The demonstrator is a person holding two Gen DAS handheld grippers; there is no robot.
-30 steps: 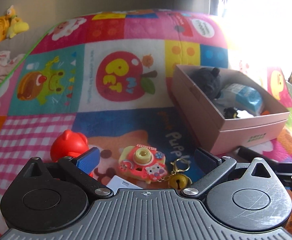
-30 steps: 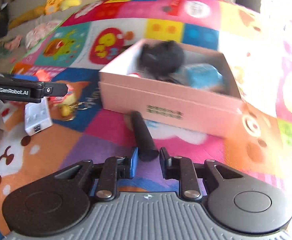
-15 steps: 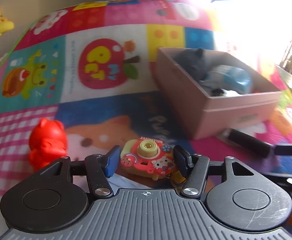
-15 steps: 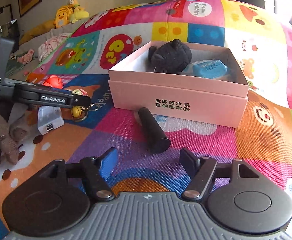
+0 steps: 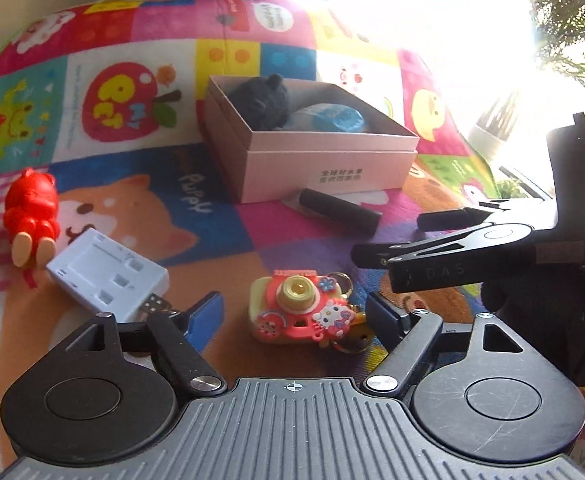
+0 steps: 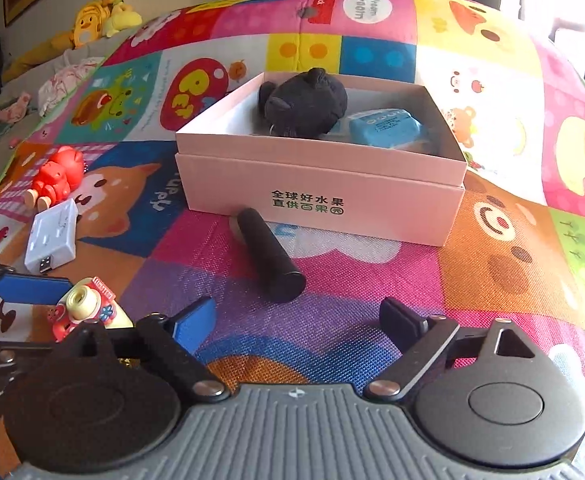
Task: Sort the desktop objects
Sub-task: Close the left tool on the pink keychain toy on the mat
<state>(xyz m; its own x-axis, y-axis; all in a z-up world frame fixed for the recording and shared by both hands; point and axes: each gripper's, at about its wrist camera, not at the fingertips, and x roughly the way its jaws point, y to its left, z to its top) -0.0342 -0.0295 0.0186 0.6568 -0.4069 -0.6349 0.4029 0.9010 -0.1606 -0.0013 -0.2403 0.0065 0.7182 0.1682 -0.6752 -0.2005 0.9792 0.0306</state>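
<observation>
Your left gripper (image 5: 296,312), jaws just reopened, brackets the pink plastic toy camera (image 5: 298,310) on the play mat (image 5: 252,232), untouched; light, rigid, slick — pinch its flat sides

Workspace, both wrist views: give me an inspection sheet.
Surface: patchwork cartoon play mat.
Job's things: pink box holds black plush and blue packet; black cylinder lies before it; toy camera, white card reader, red figure lie loose.
Clutter: nothing seen.
Grippers: left gripper open, just been opening, camera between its pads untouched; right gripper open, just been opening, empty.
Cables: nothing seen.
Surroundings: plush toys, plant.
</observation>
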